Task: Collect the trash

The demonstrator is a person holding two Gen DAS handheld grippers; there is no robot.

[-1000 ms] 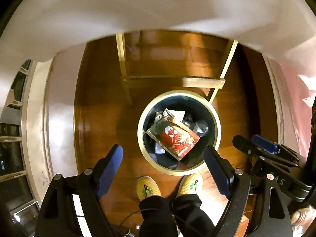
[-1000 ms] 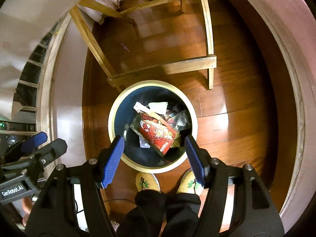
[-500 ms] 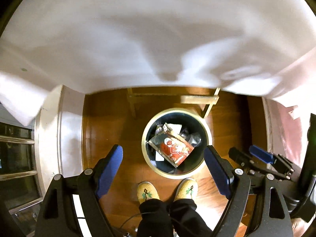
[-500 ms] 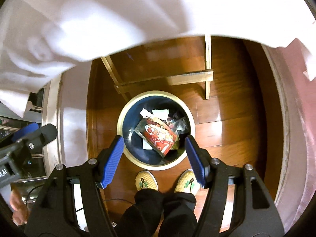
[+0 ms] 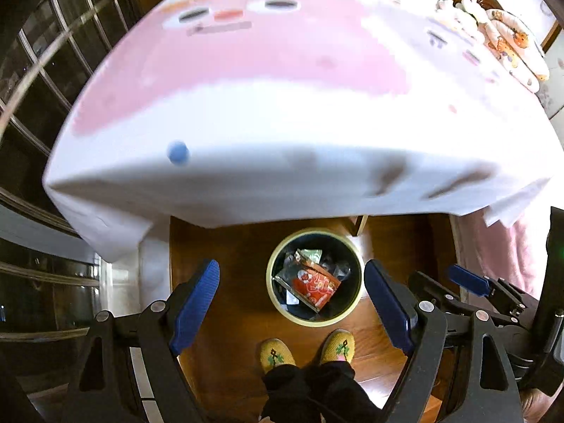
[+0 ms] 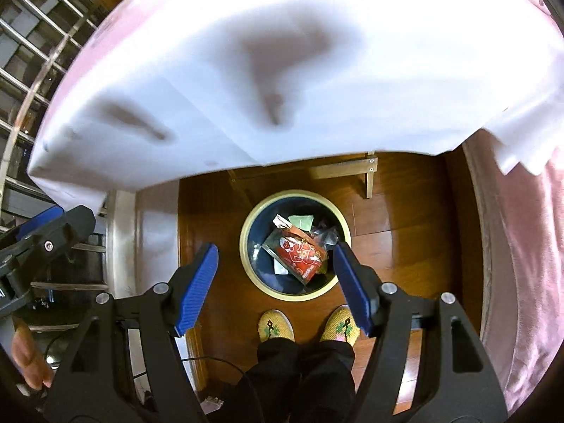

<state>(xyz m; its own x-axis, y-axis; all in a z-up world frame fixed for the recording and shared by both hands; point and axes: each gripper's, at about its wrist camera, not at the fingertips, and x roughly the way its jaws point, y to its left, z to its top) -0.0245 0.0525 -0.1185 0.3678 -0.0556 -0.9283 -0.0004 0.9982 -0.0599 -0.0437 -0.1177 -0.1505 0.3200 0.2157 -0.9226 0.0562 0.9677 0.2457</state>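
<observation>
Both grippers pointed steeply down with nothing between their blue pads. The left gripper (image 5: 292,305) stood wide open; the right gripper (image 6: 275,283) was open too, its jaws having just spread a little further. Far below on the wood floor (image 6: 405,246) stood the bin (image 5: 355,303), holding a red wrapper (image 5: 312,287) and clear plastic. A white and pink tablecloth (image 5: 282,123) overhung the bin's far side. The person's yellow slippers (image 6: 276,326) stood just beside the bin.
</observation>
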